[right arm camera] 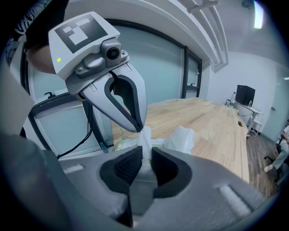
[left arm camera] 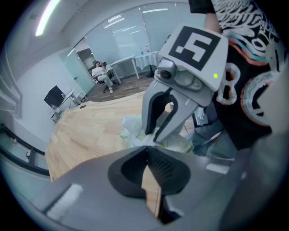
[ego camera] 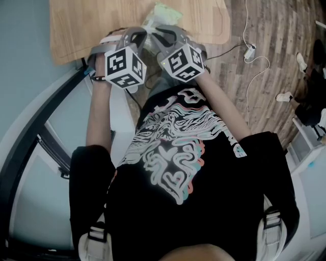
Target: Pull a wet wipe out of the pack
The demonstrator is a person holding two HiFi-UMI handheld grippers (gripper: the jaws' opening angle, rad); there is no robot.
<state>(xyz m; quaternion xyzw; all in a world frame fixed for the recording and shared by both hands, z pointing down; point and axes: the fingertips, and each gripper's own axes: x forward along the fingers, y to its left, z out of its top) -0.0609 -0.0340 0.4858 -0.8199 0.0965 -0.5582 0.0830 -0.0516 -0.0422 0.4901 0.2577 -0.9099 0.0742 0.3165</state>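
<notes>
The pale green wipe pack (ego camera: 161, 14) lies on the wooden table (ego camera: 91, 25) near its front edge, just beyond both grippers. A white wet wipe (right arm camera: 144, 137) stands up from the pack (right arm camera: 119, 145) as a twisted strip. My right gripper (right arm camera: 143, 151) is shut on this strip. My left gripper (right arm camera: 139, 128) faces it tip to tip, shut, and pinches the same strip's upper end. In the left gripper view the left gripper (left arm camera: 146, 149) has its jaws together at the wipe (left arm camera: 143, 140), with the right gripper (left arm camera: 151, 135) directly opposite. More crumpled white wipe (right arm camera: 181, 137) bulges beside the strip.
The table's near edge is under the grippers (ego camera: 147, 36), close to the person's body. Cables and a power adapter (ego camera: 249, 51) lie on the wood floor at the right. A black-framed glass partition (ego camera: 46, 137) runs along the left. A seated person (left arm camera: 101, 74) is far across the room.
</notes>
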